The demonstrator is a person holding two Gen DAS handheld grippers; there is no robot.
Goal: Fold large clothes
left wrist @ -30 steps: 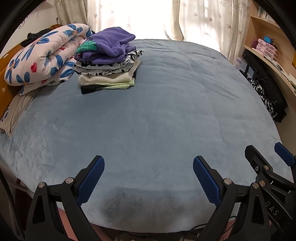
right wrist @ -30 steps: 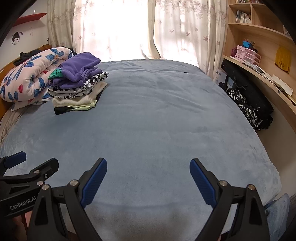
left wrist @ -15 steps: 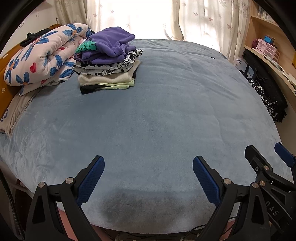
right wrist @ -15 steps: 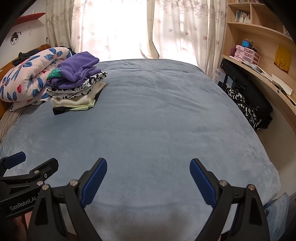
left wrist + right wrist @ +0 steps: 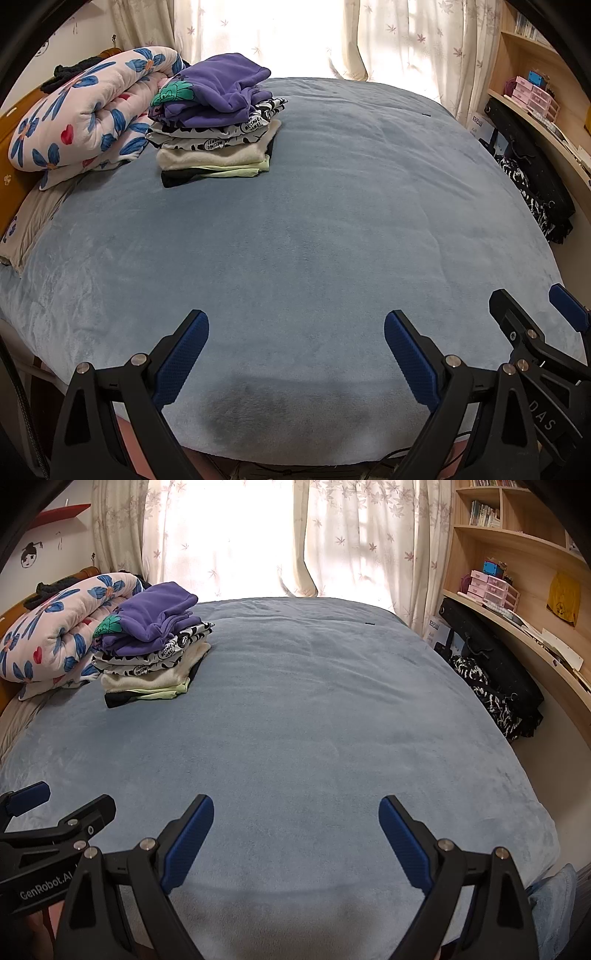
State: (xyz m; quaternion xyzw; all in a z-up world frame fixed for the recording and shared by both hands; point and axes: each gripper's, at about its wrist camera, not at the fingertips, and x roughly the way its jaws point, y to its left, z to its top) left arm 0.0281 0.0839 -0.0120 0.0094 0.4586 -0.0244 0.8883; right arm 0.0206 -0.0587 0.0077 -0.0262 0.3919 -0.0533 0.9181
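Purple-topped clothes stack (image 5: 216, 122) far-left, well beyond both open grippers.

Blue blanket (image 5: 314, 229) lies bare ahead; folded stack (image 5: 218, 122) and quilt (image 5: 85, 110) block far left.

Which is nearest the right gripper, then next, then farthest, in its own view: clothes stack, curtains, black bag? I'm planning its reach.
From the right gripper:
1. Clothes stack, ahead on the left of the bed.
2. Black bag, off the bed's right side; nearly tied with the stack.
3. Curtains, behind the bed's far edge.
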